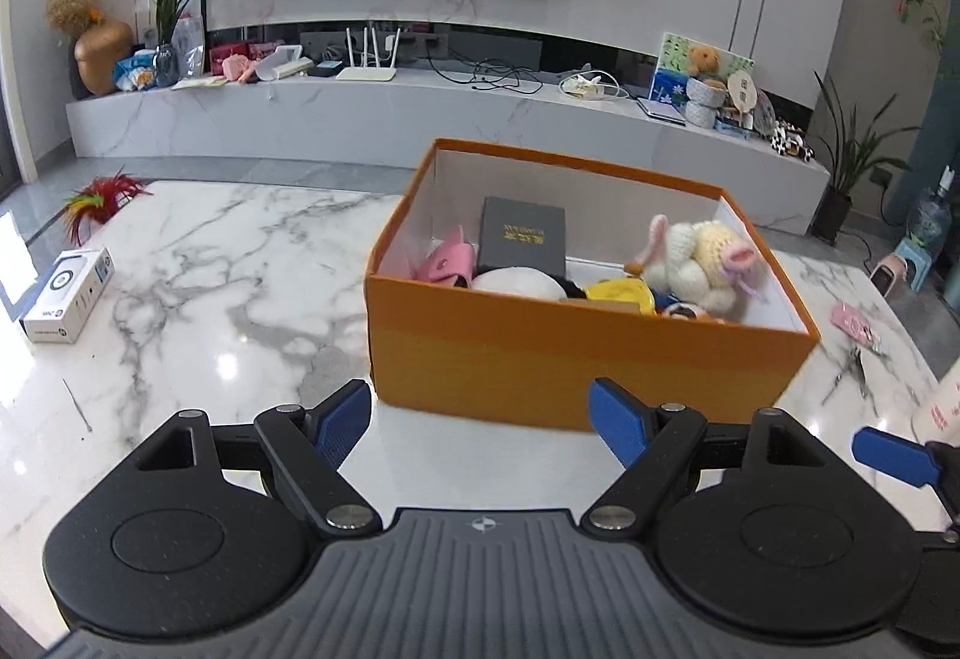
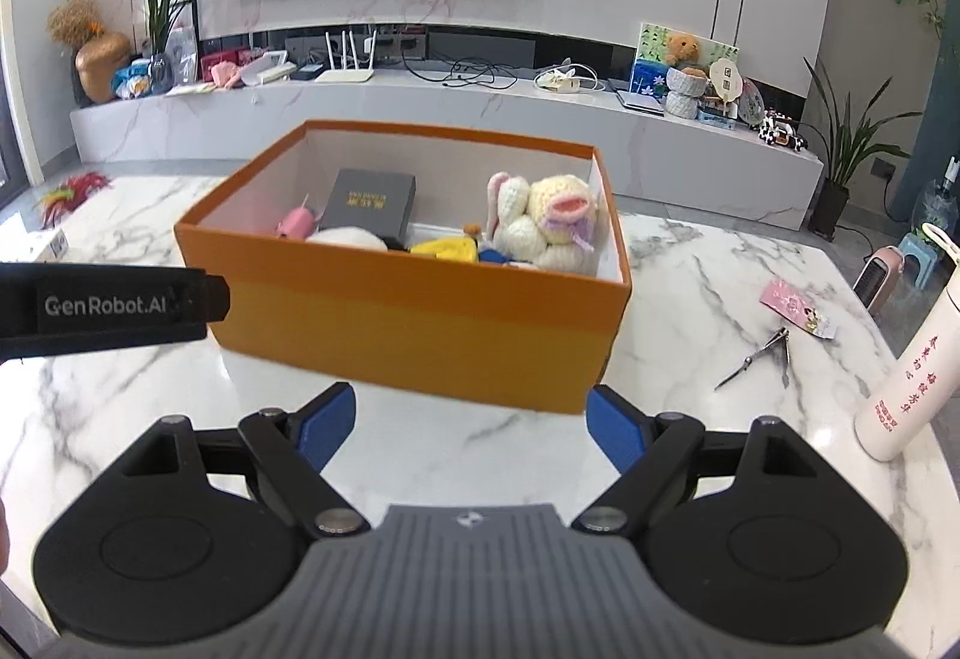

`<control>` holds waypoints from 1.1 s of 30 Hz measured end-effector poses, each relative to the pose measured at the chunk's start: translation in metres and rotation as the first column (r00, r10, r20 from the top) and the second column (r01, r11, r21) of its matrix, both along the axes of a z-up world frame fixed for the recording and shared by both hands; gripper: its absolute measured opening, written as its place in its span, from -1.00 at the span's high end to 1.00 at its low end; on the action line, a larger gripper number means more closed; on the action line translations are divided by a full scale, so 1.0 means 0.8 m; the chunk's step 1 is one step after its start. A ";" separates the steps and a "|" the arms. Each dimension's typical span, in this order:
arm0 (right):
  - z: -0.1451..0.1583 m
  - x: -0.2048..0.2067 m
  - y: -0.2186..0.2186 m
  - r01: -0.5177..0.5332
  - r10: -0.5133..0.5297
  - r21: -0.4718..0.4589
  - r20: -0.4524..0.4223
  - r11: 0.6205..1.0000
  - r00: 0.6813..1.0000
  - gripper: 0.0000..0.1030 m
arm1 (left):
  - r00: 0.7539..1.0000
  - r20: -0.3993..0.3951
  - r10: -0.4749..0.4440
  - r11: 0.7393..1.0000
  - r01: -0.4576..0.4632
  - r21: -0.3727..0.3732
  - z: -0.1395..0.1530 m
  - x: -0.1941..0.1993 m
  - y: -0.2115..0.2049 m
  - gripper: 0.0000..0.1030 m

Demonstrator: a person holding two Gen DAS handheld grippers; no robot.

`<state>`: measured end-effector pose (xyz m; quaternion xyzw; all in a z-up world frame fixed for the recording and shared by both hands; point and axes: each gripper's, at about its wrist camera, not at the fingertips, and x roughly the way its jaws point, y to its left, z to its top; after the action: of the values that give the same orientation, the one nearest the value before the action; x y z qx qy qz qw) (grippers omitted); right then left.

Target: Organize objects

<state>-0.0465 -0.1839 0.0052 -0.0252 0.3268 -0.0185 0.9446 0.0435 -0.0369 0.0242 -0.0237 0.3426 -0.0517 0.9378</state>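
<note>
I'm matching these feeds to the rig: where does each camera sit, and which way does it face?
Left wrist: sits on the left gripper, facing the orange box; its open blue fingers and the right gripper's fingertip show.
Right wrist: sits on the right gripper, facing the same box; open fingers and a black strap show.
Shared: box, crocheted bunny, marble table.

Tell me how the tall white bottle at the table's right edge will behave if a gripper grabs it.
The white bottle looks smooth and glossy, so the fingers may slip on it. It is tall, narrow and leaning in the right wrist view, so a push up high could probably tip it. Being round, it would likely roll once down.
</note>
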 end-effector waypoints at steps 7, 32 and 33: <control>-0.017 0.009 -0.009 0.050 -0.050 0.009 -0.024 0.999 0.998 -0.65 | 1.000 -0.017 -0.014 1.000 0.015 0.024 -0.013 -0.016 -0.011 -0.83; -0.016 0.019 -0.006 0.086 -0.086 0.004 -0.010 0.996 0.996 -0.72 | 0.996 0.023 0.084 0.989 -0.086 0.124 -0.015 -0.013 -0.018 -0.84; -0.016 0.019 -0.006 0.086 -0.086 0.003 -0.010 0.996 0.996 -0.72 | 0.997 0.021 0.079 0.990 -0.081 0.114 -0.015 -0.014 -0.016 -0.84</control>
<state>-0.0316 -0.1884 -0.0077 -0.0096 0.3324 -0.0585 0.9413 0.0327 -0.0500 0.0124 0.0171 0.3360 0.0055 0.9417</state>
